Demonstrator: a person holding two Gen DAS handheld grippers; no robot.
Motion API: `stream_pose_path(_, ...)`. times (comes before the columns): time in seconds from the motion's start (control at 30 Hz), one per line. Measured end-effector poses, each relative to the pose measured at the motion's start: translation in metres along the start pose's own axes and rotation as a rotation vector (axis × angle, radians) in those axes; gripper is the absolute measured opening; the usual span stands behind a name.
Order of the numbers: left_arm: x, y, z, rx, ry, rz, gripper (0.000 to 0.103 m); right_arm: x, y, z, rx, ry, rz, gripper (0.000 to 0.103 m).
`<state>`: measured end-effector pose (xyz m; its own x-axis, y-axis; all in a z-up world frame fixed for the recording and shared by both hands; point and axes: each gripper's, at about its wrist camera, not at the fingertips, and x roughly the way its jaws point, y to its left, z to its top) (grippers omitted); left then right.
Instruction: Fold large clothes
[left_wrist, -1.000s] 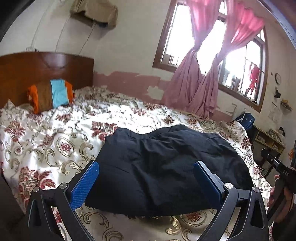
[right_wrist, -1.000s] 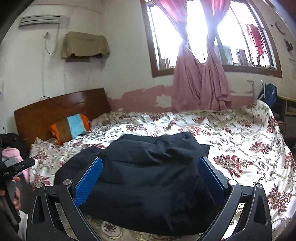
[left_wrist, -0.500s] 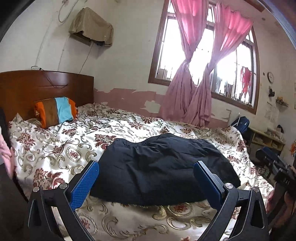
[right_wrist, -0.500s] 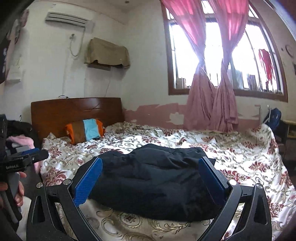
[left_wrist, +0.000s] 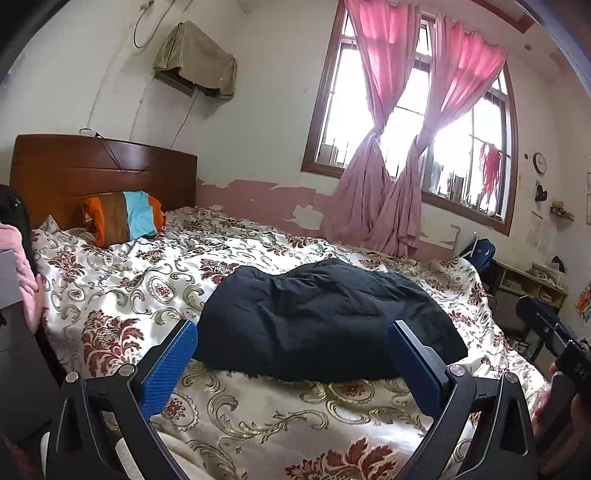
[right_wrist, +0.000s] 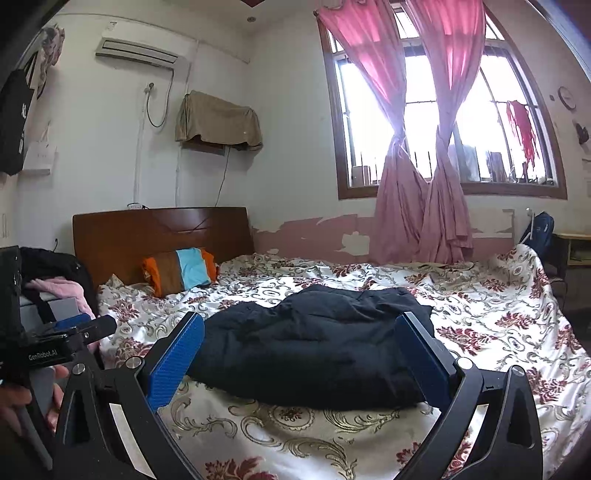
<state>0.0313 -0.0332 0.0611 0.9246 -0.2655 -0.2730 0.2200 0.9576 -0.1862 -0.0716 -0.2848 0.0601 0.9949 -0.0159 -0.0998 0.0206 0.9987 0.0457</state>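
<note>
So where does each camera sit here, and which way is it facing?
Left wrist: on the left gripper, facing across the bed at the black garment; own blue fingers open, right gripper at right edge.
Right wrist: on the right gripper, same direction; own fingers open, left gripper and a hand at left.
Shared: garment, pillow, headboard, window.

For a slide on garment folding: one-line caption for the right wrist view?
Open right gripper held back from a folded dark garment on the floral bedspread.
</note>
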Motion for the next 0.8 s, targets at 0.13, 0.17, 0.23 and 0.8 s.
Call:
stream_pose_path(0.13, -0.008, -0.003, -0.008, 0.008, 0.002, 0.002, 0.103, -0.005, 0.002, -0.006, -0.004, 0.004, 0.005, 0.101)
stream_pose_path(0.17, -0.009, -0.005, -0.009, 0.019, 0.001, 0.008, 0.103, -0.006, 0.002, -0.006, -0.001, 0.003, 0.004, 0.101)
stream_pose_path(0.23, -0.014, -0.009, -0.014, 0.053, -0.008, 0.035, 0.103, -0.008, -0.001, -0.009, 0.011, -0.002, -0.001, 0.101)
stream_pose_path(0.8, -0.02, 0.0, -0.048, 0.13, 0.034, 0.121, 0.103, -0.004, -0.008, -0.046, 0.029, 0.086, -0.034, 0.101)
